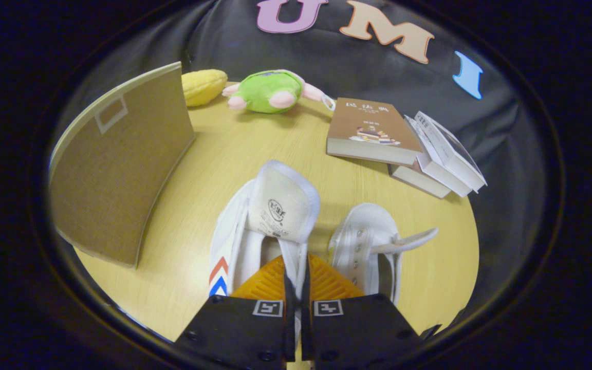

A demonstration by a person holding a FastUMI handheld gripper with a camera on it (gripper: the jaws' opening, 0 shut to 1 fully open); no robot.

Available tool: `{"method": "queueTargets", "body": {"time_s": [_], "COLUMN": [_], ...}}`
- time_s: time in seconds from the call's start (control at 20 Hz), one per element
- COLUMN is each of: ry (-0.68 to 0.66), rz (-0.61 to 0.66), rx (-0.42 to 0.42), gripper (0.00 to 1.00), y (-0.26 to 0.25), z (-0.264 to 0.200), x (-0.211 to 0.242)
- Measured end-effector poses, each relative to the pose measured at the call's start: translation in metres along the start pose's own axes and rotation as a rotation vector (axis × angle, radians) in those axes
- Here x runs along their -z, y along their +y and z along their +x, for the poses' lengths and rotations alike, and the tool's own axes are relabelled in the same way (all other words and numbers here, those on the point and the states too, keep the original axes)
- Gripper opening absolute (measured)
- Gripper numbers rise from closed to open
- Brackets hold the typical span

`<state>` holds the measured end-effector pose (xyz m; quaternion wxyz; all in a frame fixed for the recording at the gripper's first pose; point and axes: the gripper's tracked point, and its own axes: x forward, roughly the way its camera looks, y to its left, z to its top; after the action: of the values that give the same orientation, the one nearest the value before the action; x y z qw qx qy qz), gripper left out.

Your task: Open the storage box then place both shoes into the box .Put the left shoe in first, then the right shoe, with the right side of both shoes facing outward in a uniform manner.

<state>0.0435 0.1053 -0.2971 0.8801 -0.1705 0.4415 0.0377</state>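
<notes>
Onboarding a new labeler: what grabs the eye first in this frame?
The gripper is pinched shut on the edge of a white shoe, its tongue rising just ahead of the fingers. A second white shoe lies right beside it. The brown storage box stands left of them.

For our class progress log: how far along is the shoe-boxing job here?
Done: nothing in the storage box yet. In hand: the gripper has its jaws shut on the nearer white shoe by its upper edge. Left: box it, then the other shoe on the table.

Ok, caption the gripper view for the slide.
Gripper shut on the left shoe beside the right shoe, brown storage box alongside.
</notes>
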Motion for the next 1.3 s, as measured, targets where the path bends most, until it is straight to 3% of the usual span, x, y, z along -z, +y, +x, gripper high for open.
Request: {"method": "queueTargets", "body": {"time_s": [0.15,0.3,0.75,1.3], "ry": [-0.010,-0.015,-0.086,-0.291], "rz": [0.085,0.168,0.280,0.281], "rx": [-0.026,-0.124,-0.279,-0.357], "gripper": [0.08,0.05,0.05,0.05], "y": [0.005,0.019,0.039,0.067], "z": [-0.006,-0.015,-0.066,-0.157], "x": [-0.007,-0.012,-0.049,-0.151]}}
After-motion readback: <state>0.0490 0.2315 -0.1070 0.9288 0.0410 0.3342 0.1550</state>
